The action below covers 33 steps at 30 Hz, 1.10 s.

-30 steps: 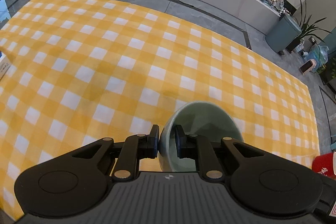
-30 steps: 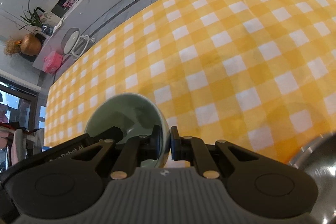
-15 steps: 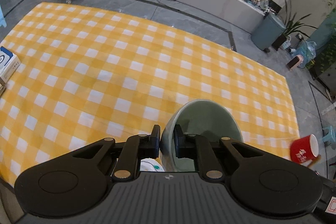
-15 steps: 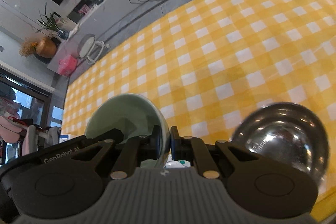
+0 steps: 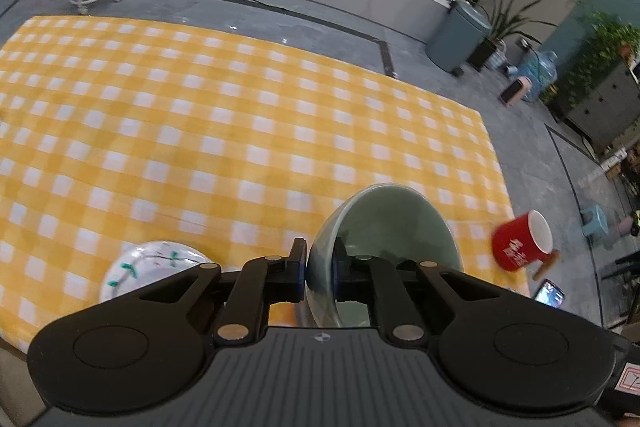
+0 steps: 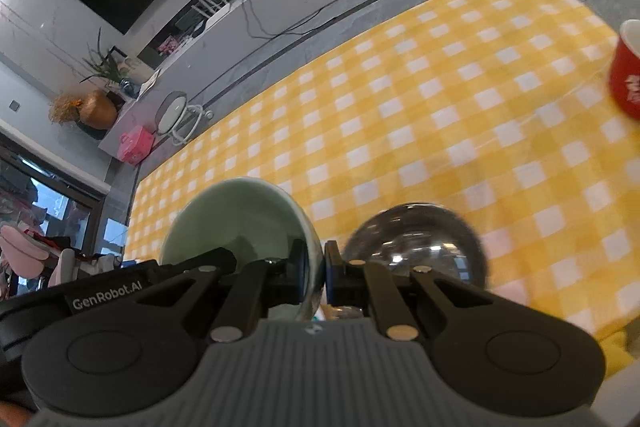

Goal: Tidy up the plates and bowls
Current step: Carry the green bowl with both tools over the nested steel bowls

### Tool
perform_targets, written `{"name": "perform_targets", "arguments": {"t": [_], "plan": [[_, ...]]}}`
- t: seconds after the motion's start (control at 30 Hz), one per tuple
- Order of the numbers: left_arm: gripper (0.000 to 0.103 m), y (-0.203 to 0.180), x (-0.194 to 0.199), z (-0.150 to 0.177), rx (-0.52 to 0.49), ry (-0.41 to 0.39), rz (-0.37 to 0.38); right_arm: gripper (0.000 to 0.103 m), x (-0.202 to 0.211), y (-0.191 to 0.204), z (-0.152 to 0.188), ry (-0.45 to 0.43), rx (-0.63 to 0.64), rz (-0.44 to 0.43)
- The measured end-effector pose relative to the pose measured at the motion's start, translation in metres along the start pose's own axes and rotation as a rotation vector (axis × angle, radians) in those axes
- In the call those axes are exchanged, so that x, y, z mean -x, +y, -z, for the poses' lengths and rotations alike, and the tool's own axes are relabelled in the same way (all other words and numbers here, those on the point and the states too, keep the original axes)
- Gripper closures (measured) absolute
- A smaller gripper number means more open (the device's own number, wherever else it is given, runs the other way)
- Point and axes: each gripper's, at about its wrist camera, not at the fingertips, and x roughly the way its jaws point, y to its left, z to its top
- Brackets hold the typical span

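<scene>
The left tool point(image 5: 320, 267) is pinching the near rim of a pale green glazed ceramic bowl point(image 5: 384, 223), its jaws having just been closing a little further on the wall between them; the bowl is hanging tilted in the lower centre of the left wrist view, above the yellow-and-white checked tabletop point(image 5: 240, 115). The right tool point(image 6: 323, 271) is pressed onto the rim of a similar pale green ceramic bowl point(image 6: 236, 219), lower left of centre in its view. A polished steel bowl point(image 6: 416, 243) is sitting just right of it, a white plate with green sprigs point(image 5: 152, 267) is lying at lower left, and a red mug point(image 5: 520, 247) is standing near the right edge. These bowls are probably stiff, smooth, fairly heavy and chip-prone, so the rim grips are needing firm pressure and gentle lowering.
</scene>
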Motion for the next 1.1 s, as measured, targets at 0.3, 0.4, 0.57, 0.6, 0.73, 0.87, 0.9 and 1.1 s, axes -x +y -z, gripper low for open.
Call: {"name": "perform_targets", "arguments": {"t": [0.3,0.4,0.57,0.6,0.73,0.87,0.9,1.1], "plan": [[0.092,-0.022,-0.032,0.016,-0.011,0.092,0.017,0.096,0.012,-0.036,-0.003,0.020,-0.010,0.069],[0.092,-0.022,-0.044,0.021,-0.017,0.129,0.003,0.096,0.004,-0.047,0.000,0.048,-0.017,0.084],[0.092,-0.018,-0.062,0.028,-0.011,0.174,-0.010,0.096,-0.014,-0.061,0.008,0.088,-0.026,0.104],[0.092,-0.018,-0.065,0.028,-0.014,0.180,-0.011,0.096,-0.017,-0.063,0.008,0.094,-0.027,0.108],[0.093,-0.016,-0.076,0.031,-0.025,0.210,-0.020,0.096,-0.027,-0.068,0.010,0.109,-0.020,0.130],[0.093,-0.018,-0.084,0.034,-0.051,0.227,-0.035,0.096,-0.035,-0.067,0.011,0.116,0.007,0.156],[0.093,-0.018,-0.085,0.034,-0.060,0.228,-0.042,0.096,-0.037,-0.067,0.011,0.116,0.016,0.163],[0.092,-0.019,-0.094,0.036,-0.098,0.247,-0.080,0.097,-0.047,-0.066,0.011,0.126,0.054,0.192]]}}
